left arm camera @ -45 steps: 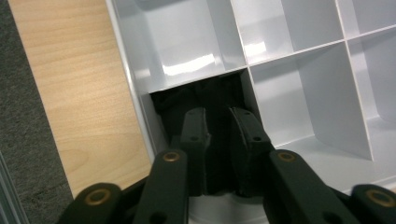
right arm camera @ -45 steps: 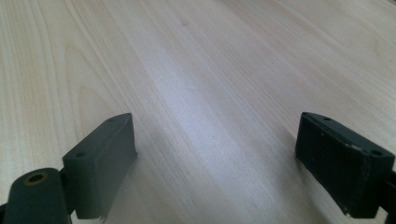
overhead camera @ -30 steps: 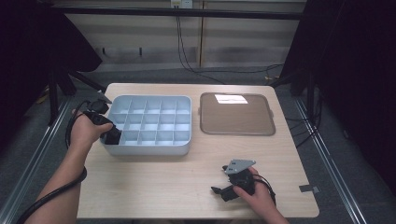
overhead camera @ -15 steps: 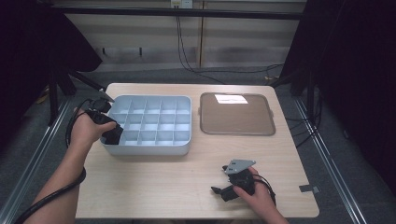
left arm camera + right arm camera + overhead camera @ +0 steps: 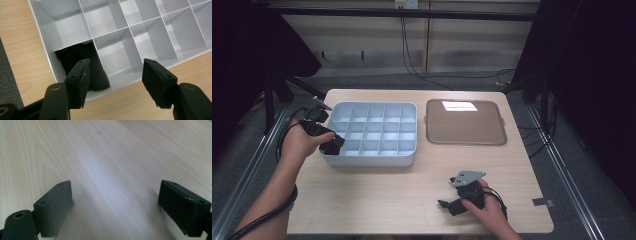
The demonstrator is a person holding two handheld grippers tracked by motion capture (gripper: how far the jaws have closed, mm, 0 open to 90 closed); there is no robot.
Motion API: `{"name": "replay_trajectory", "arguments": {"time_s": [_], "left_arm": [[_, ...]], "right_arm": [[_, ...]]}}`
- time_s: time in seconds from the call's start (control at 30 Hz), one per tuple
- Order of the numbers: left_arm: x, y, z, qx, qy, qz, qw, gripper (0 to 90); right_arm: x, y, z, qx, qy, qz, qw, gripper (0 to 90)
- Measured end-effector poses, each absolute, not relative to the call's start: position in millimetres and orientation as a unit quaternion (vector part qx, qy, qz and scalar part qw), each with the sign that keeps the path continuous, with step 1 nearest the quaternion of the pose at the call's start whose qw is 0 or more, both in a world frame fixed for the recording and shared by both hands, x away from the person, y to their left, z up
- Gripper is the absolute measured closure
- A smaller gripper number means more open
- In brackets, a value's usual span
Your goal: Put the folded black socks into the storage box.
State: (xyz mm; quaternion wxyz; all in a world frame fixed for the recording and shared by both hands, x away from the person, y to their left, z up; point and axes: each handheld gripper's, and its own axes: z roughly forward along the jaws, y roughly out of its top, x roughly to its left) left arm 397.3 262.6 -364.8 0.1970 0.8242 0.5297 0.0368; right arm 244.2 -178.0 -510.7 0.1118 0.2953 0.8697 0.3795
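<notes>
The black cloth (image 5: pixel 82 65) lay in the tray's (image 5: pixel 377 159) near-left corner cell, just below the left gripper (image 5: pixel 117 82), whose jaws had just been opening off it; the right gripper (image 5: pixel 120 207) rested open, well apart

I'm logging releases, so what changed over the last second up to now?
The left gripper has just been opening its jaws; the black item lies in the organizer tray's corner compartment, no longer pinched. The right gripper, the brown tray and the table stayed as they were.
</notes>
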Motion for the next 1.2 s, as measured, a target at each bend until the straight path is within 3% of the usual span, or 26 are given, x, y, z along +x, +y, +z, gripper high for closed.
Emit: {"name": "replay_trajectory", "arguments": {"time_s": [1.2], "left_arm": [[366, 216, -379, 0.856, 0.457, -0.001, 0.24, 33.1]], "right_arm": [[244, -178, -511, 0.296, 0.87, 0.378, 0.111, 11.5]]}}
